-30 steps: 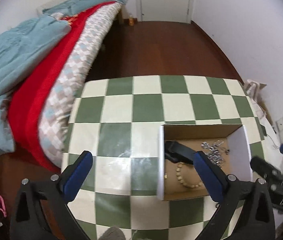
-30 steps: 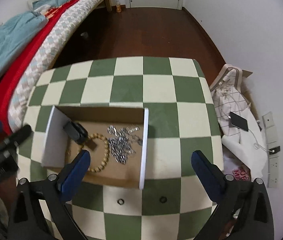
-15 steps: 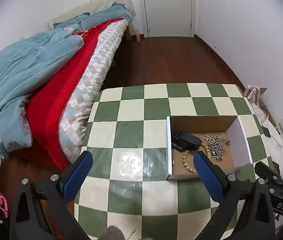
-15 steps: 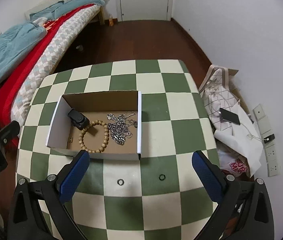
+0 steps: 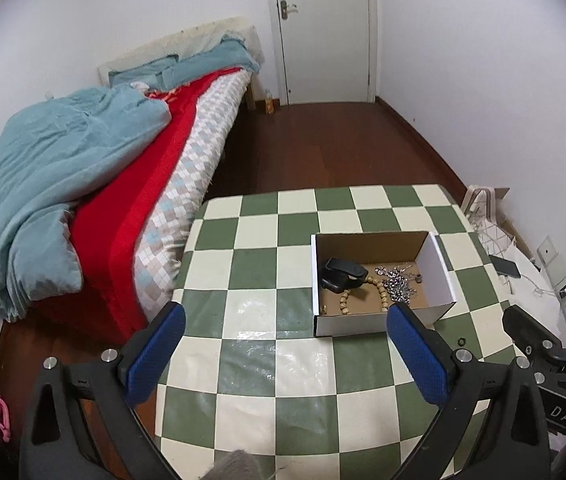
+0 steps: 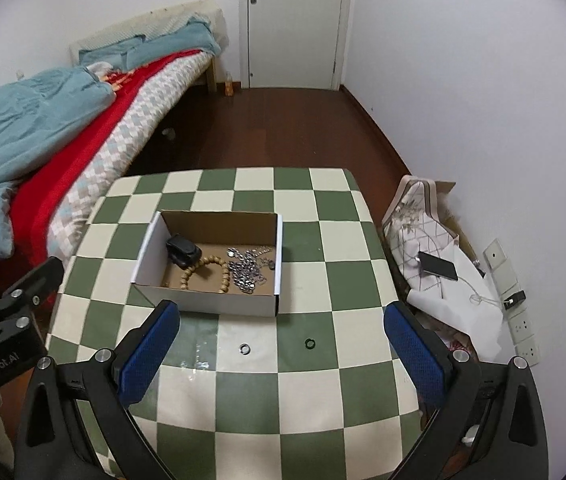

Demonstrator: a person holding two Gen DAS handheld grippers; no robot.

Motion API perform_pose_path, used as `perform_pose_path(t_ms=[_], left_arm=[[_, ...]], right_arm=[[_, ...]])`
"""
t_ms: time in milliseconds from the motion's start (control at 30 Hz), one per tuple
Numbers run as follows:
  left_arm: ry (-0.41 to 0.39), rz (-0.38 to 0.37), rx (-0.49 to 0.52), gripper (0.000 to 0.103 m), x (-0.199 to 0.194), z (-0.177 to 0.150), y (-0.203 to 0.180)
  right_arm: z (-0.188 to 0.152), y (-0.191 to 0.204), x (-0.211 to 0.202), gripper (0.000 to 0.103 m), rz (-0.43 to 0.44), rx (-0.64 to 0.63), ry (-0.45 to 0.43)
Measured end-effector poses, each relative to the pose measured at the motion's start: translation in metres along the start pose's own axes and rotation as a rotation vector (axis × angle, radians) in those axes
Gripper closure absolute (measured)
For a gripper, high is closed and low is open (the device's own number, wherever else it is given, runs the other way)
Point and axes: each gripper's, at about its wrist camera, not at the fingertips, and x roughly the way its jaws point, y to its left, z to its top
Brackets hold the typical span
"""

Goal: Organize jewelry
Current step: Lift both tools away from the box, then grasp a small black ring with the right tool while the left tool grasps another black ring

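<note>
Jewelry lies in an open cardboard box [image 5: 381,284] on the checkered table [image 5: 267,364]: wooden bead bracelet [image 5: 363,296], silver chain [image 5: 401,282], black clip [image 5: 341,274]. The left gripper [image 5: 289,350] hangs spread wide and empty at the near edge.

From the right wrist, two small rings [image 6: 245,347] [image 6: 310,343] lie on the table near the box; the right gripper [image 6: 283,350] is likewise wide apart, holding nothing.

One open white cardboard box with a brown inside [image 6: 207,300] stands on one green-and-cream checkered table [image 6: 323,400]. Inside the box lie one wooden bead bracelet [image 6: 207,270], one heap of silver chain [image 6: 247,270] whose strands cannot be counted, and one black clip-like object [image 6: 182,251]. Two small rings lie on the table in front of the box: one silvery [image 6: 245,348], one dark [image 6: 310,343]. Two blue-padded grippers are in view, left [image 5: 283,352] and right [image 6: 281,350].
</note>
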Motion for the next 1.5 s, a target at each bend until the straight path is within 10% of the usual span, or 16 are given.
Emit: perform_pose_path(t_ms=[467, 600, 933, 1133, 1300, 1500], left_arm=[[-0.030, 0.119, -0.004, 0.000, -0.006, -0.031, -0.002], [-0.006, 0.192, 0.019, 0.000, 0.020, -0.046, -0.011], [0.095, 0.299, 0.088, 0.000, 0.086, -0.072, -0.037], [0.141, 0.303, 0.112, 0.000, 0.107, -0.077, -0.046], [0.160, 0.297, 0.121, 0.000, 0.116, -0.079, -0.053], [0.171, 0.254, 0.134, 0.000, 0.121, -0.080, -0.071]], right_arm=[[-0.044, -0.042, 0.009, 0.001, 0.020, 0.131, 0.003], [-0.070, -0.068, 0.059, 0.029, 0.008, 0.191, 0.086], [-0.096, -0.073, 0.155, 0.030, 0.043, 0.186, 0.137], [-0.093, -0.055, 0.177, 0.048, 0.050, 0.127, 0.146], [-0.091, -0.042, 0.186, 0.090, -0.014, 0.049, 0.133], [-0.094, -0.060, 0.176, 0.090, -0.010, 0.104, 0.133]])
